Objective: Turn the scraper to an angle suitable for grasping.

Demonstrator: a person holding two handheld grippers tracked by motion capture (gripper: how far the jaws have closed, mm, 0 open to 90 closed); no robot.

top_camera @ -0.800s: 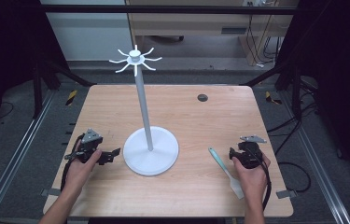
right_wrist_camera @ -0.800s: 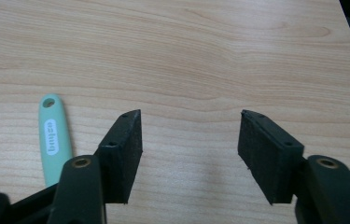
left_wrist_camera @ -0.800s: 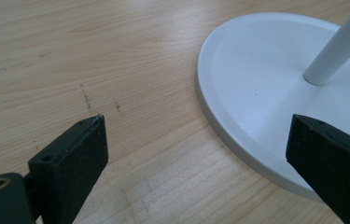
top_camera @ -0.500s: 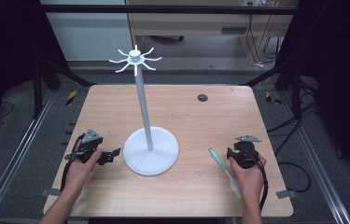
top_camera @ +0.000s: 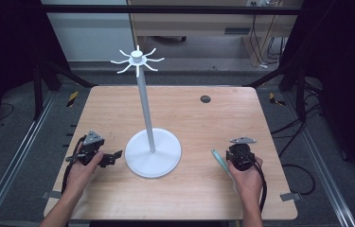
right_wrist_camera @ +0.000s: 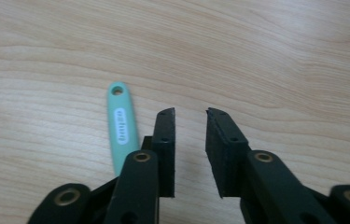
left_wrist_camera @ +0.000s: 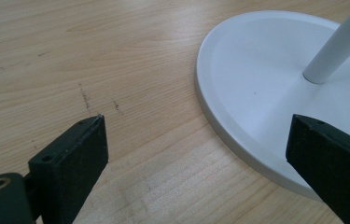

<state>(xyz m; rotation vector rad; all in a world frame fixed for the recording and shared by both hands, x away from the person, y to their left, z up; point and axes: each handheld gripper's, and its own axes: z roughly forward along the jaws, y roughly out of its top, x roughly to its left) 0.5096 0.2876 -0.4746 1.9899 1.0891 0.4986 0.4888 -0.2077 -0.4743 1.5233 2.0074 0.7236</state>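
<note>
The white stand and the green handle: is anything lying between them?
No. In the high view, only bare table lies between the white stand and the green handle.

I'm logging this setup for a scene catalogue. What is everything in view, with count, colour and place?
Table: one, light wood, centre of the high view.
Hook stand: one, white, round base near the table's middle, tall pole topped by a ring of curved hooks.
Utensil handle: one, mint green with a hanging hole at its end, lying flat on the table beside the right tongs, outside their jaws.
Round cap: one, dark, set in the table's far right part.
Left tongs: one, black, jaws wide apart with nothing between them, pointing at the stand's base.
Right tongs: one, black, jaws narrowly parted over bare wood.
Hands: two, the left hand and right hand, each holding one of the tongs.
</note>
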